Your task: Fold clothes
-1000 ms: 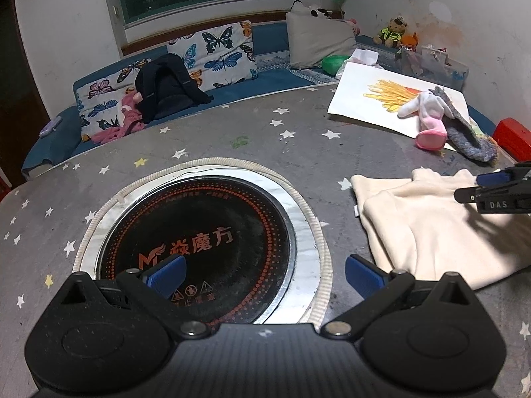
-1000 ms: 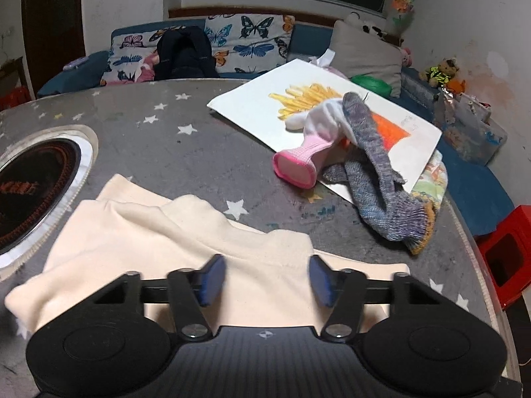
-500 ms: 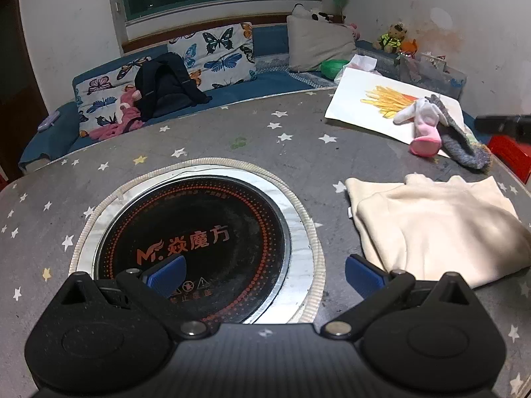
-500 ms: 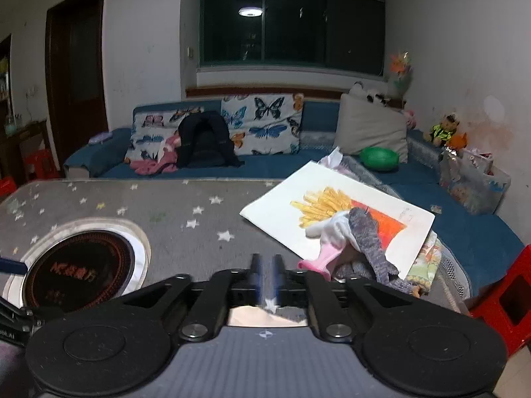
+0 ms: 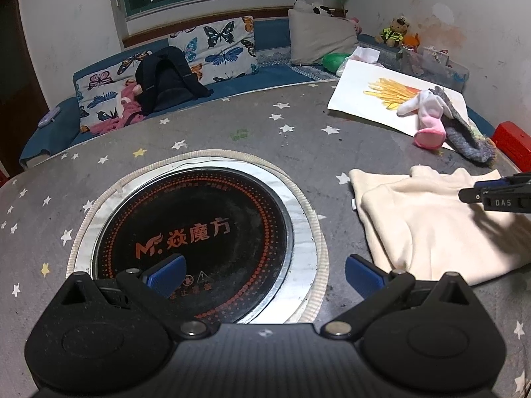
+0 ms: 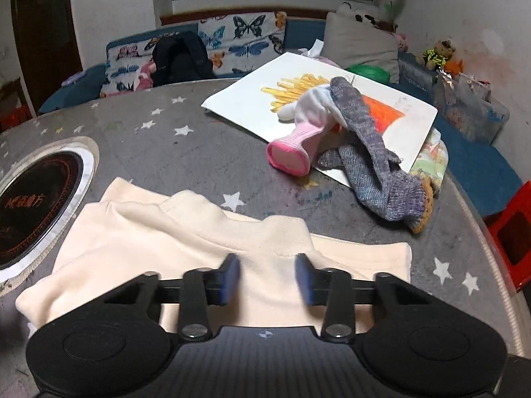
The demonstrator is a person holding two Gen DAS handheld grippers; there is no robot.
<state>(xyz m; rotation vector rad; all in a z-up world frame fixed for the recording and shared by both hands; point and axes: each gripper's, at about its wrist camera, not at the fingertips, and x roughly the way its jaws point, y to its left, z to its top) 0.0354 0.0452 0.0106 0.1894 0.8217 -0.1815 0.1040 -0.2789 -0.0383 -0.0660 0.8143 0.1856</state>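
Both claws were open: the right claw (image 6: 267, 278) over the folded cream knit garment (image 6: 186, 242) should grip one layer edge squarely, the left claw (image 5: 264, 273) idle over the grey star-printed table (image 5: 232, 126).

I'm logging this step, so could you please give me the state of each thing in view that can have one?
cream garment: partly folded, flat on table
left gripper: open, empty, over the cooktop
right gripper: open, empty, over the garment
pink-cuffed sock: lying loose on drawing
grey sock: draped over pink-cuffed sock
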